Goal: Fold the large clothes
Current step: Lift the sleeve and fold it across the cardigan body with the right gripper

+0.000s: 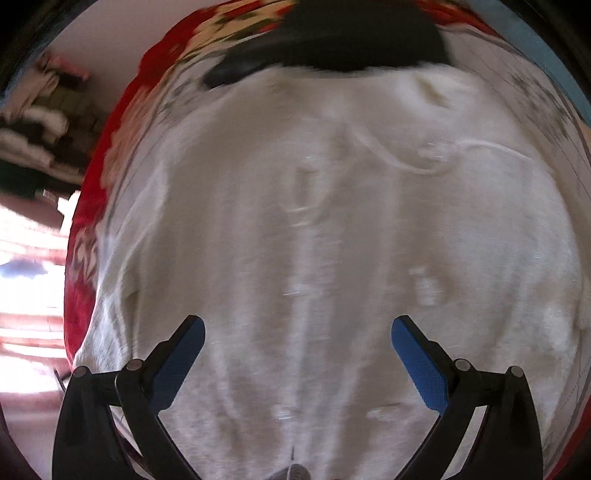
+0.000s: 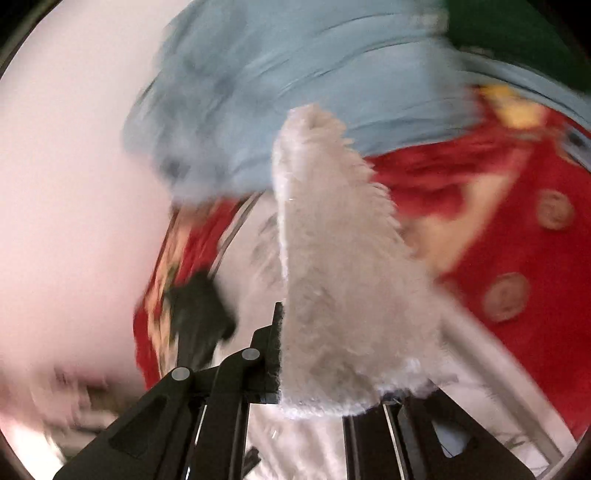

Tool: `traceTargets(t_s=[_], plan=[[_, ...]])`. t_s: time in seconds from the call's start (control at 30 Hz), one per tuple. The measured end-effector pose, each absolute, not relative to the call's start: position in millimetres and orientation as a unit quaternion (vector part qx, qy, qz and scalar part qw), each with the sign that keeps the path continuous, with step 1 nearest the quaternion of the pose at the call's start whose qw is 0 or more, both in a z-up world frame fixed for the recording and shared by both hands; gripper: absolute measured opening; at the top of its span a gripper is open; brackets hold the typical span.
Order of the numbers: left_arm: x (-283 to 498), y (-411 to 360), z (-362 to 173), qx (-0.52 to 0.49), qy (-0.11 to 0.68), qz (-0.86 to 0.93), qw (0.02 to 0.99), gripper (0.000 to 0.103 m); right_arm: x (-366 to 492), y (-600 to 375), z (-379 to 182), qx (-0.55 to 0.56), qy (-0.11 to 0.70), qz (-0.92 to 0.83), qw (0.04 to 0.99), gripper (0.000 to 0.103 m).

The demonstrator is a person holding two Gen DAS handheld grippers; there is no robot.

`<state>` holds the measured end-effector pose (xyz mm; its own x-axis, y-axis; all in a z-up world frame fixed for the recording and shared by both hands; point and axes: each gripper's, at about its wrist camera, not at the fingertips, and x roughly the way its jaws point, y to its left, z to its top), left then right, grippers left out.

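A large white fleece garment (image 1: 303, 229) lies spread flat on a red flowered bed cover (image 1: 122, 122). My left gripper (image 1: 297, 347) hovers over its near part, jaws wide open and empty, blue pads (image 1: 181, 362) showing. My right gripper (image 2: 295, 332) is shut on a fuzzy white fold of the garment (image 2: 332, 266), which stands up between the jaws and hides the right finger. The right wrist view is blurred by motion.
A black cloth (image 1: 332, 40) lies at the far end of the white garment. A light blue blanket (image 2: 280, 92) and a dark green item (image 2: 517, 33) lie on the red cover (image 2: 517, 229). Folded clothes (image 1: 40, 122) are stacked at left.
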<state>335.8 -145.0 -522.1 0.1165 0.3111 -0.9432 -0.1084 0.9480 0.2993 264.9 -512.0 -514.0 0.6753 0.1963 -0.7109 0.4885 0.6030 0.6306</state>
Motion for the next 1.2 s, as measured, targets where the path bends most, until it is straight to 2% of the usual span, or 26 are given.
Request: traceTargets(t_s=[0.23,0.4,0.53,0.57,0.6,0.67,0.7,0.73,0.8,0.9,1.0,1.1,1.13,1.17,1.2], plan=[[289,-36,-511,0.029,0.664,0.189,0.723,0.103,370,-284,-526,0.250,0.502,0.048,0.827,0.008],[253,31,-525,0.013,0.674,0.225,0.703,0.103,395,-107,-604,0.082,0.575,0.133,0.803,0.008],[236,71,-537,0.000,0.683,0.242,0.690,0.103,382,-37,-668,-0.029,0.633,0.165,0.756,0.008],[233,76,-538,-0.002,0.682,0.243,0.690,0.103,380,-32,-679,-0.040,0.650,0.164,0.741,0.012],[232,82,-537,-0.003,0.681,0.242,0.691,0.103,376,-33,-687,-0.024,0.669,0.174,0.722,0.016],[231,87,-533,-0.008,0.678,0.238,0.695,0.103,364,-60,-683,0.040,0.685,0.193,0.702,0.032],[231,89,-530,-0.011,0.676,0.235,0.699,0.103,362,-73,-676,0.066,0.684,0.192,0.701,0.044],[233,89,-525,-0.015,0.673,0.232,0.702,0.103,350,-104,-661,0.116,0.676,0.188,0.703,0.049],[237,88,-516,-0.019,0.666,0.223,0.712,0.103,329,-159,-636,0.179,0.659,0.155,0.714,0.049],[250,80,-505,-0.023,0.655,0.208,0.726,0.103,296,-245,-623,0.217,0.657,0.051,0.720,0.051],[268,63,-500,-0.029,0.646,0.190,0.739,0.103,258,-337,-645,0.201,0.694,-0.083,0.687,0.051],[287,41,-513,-0.011,0.642,0.183,0.744,0.103,241,-387,-687,0.208,0.714,-0.104,0.660,0.051],[296,32,-522,0.002,0.640,0.180,0.747,0.103,239,-396,-698,0.207,0.719,-0.101,0.656,0.050],[304,24,-529,0.017,0.636,0.181,0.750,0.103,238,-408,-708,0.216,0.715,-0.100,0.658,0.044],[311,17,-534,0.030,0.635,0.179,0.751,0.103,237,-414,-709,0.225,0.704,-0.104,0.665,0.044]])
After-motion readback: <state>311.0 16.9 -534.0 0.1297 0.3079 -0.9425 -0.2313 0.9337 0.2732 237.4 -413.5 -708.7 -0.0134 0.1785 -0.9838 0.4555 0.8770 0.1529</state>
